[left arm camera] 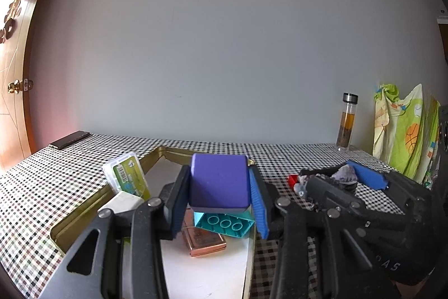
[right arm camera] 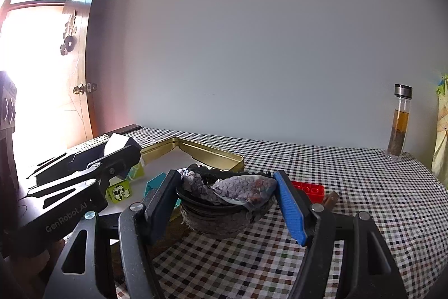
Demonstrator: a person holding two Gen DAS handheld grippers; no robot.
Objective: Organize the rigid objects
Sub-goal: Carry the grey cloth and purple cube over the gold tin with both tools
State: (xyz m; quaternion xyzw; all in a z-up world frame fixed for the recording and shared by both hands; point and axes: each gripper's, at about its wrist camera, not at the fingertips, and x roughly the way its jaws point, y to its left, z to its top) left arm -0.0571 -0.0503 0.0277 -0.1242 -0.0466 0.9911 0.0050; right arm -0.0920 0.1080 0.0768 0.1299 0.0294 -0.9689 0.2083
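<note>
A home room. Wooden door (left arm camera: pixel 12 91) with brass knob (left arm camera: pixel 13 87) at nine o'clock; checked tablecloth (left arm camera: pixel 294 156) over the table; tea flask (left arm camera: pixel 347 122) and child's printed bedding (left arm camera: pixel 403 131) at two o'clock.

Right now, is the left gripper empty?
No, the left gripper is clamped on a purple block, held above the gold tray.

Two close, low wrist views toward the wall, sharing the gold tray (left arm camera: pixel 84 210) (right arm camera: pixel 212 152).
</note>
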